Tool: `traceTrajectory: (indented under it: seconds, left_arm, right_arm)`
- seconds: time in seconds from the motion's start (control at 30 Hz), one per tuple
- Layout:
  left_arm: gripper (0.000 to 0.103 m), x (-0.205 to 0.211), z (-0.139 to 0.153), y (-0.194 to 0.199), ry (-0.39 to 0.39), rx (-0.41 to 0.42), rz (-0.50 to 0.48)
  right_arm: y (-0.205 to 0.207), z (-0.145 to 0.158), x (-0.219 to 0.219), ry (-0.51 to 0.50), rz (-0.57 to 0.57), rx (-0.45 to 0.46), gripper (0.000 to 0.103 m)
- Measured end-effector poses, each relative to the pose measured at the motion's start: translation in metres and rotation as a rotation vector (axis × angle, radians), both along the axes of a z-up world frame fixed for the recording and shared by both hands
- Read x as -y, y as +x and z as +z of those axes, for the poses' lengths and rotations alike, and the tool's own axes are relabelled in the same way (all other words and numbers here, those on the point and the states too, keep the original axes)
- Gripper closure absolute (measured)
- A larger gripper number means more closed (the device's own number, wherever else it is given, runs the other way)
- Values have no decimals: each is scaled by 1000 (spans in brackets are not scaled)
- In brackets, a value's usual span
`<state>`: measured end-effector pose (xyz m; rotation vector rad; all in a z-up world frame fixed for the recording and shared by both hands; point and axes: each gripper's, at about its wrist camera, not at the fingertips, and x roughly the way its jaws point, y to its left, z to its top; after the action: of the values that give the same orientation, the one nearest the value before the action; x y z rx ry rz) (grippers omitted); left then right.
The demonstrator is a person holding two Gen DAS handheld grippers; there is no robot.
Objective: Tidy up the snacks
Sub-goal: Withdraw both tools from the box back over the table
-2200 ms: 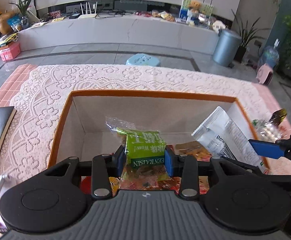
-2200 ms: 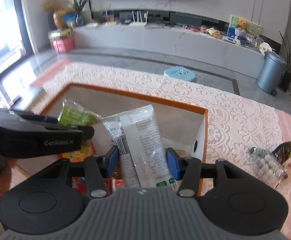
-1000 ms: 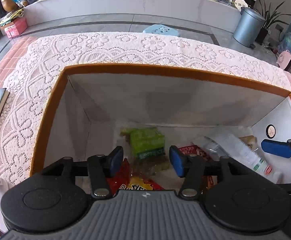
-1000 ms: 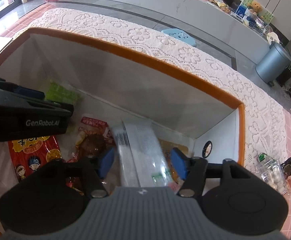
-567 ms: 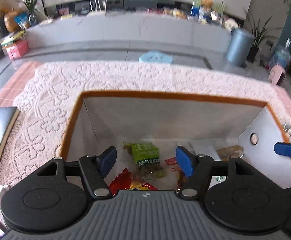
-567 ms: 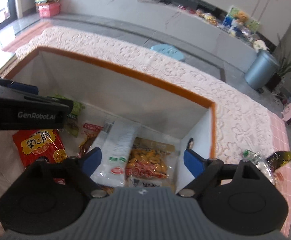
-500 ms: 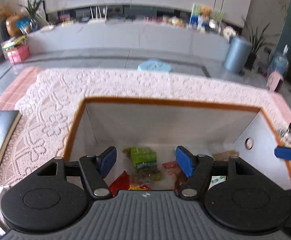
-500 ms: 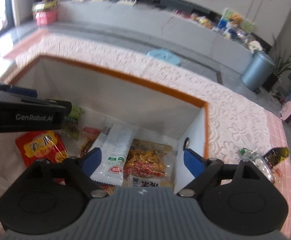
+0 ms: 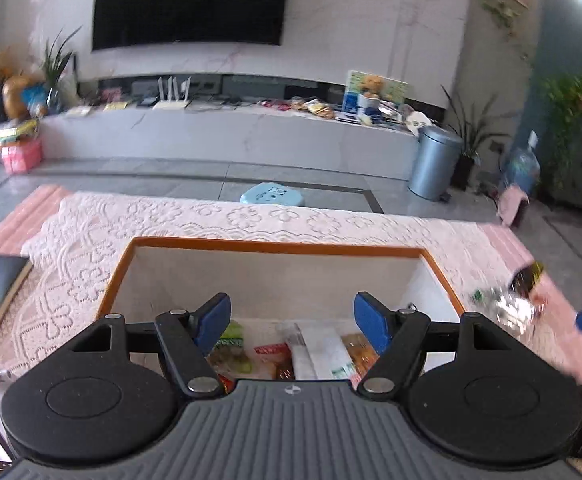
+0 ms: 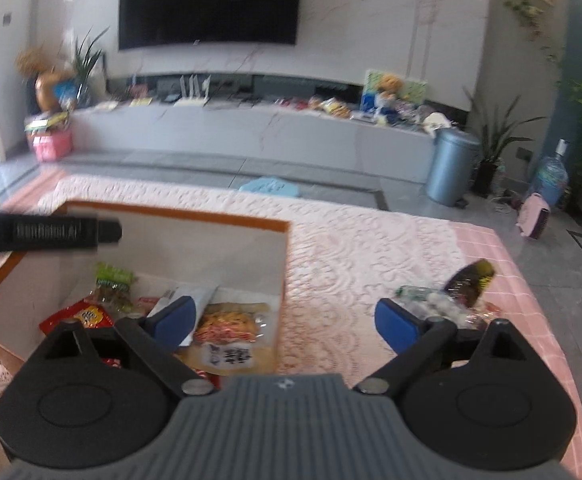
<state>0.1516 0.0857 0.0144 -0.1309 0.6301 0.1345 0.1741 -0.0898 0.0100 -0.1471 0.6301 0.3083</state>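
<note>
Above the orange-rimmed white cardboard box both claws hang empty, so a drop-off looks just finished and the next fetch is on! The left gripper has its blue pads spreading wider, nothing between them, only the packets lying far below on the box floor: the green raisin packet, the long white wrapper, the red crisp bag and the clear pouch of orange snacks. The right gripper is opening too, bare-jawed, straddling the box's right wall and the pink lace tablecloth. Out on that cloth, well apart from the box, wait the clear bag of white round sweets and the dark yellow-tipped packet touching it. By my reading, the next move calls for the right claw to swing right, drop low and close on the crinkly bag.
</note>
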Motion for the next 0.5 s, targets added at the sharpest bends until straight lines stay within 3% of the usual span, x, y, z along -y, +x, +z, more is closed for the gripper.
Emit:
traceTrajectory:
  seconds: [0.23, 0.5]
  left_arm:
    - [17, 40, -6, -20, 33, -15, -81]
    - [17, 90, -4, -27, 72, -18, -174]
  right_arm:
    - [-20, 4, 44, 18, -69, 41, 7]
    - [-33, -3, 87, 48, -154, 19, 4]
